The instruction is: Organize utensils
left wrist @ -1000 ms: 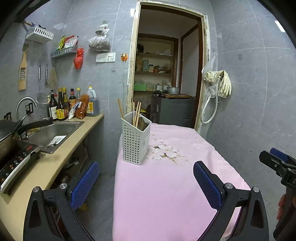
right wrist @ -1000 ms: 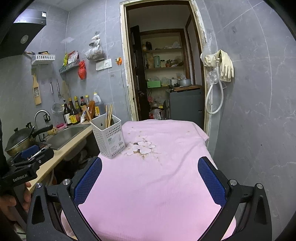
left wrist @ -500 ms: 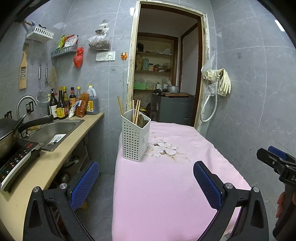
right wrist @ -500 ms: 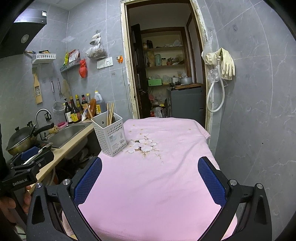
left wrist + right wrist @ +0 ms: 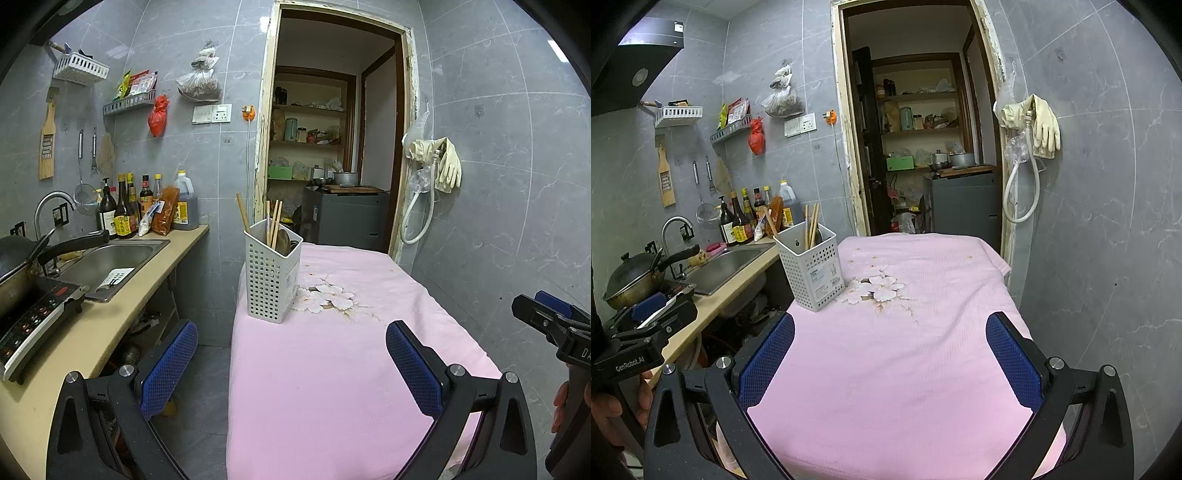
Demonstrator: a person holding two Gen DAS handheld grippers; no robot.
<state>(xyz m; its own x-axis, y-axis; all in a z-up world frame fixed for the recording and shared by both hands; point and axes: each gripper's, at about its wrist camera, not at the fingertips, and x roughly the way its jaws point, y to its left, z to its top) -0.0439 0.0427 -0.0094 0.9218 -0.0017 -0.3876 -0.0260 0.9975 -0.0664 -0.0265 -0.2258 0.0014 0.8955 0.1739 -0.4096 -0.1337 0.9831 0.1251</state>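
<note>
Ahead-left of right gripper (image 5: 890,362), well apart: utensil holder (image 5: 812,273) w/ chopsticks (image 5: 812,225)

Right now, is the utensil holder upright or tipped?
Upright. The utensil holder stands on its base on the pink cloth, with chopsticks poking out the top.

A white perforated plastic utensil holder (image 5: 272,280) stands upright on the pink cloth-covered table (image 5: 332,387), at its left edge toward the far end, with wooden chopsticks (image 5: 274,222) and a spoon standing in it. Just right of the holder lies the cloth's printed flower motif (image 5: 327,298). Left of the table, across a gap of floor, runs the beige kitchen counter (image 5: 74,350), with a steel sink (image 5: 107,260) set in it, glass sauce bottles (image 5: 123,212) behind the sink against the wall, and an induction cooker (image 5: 33,317) in front of the sink. Behind the table opens a doorway (image 5: 332,147) to a pantry with shelves. Rubber gloves (image 5: 445,166) hang on the wall right of the doorway.
</note>
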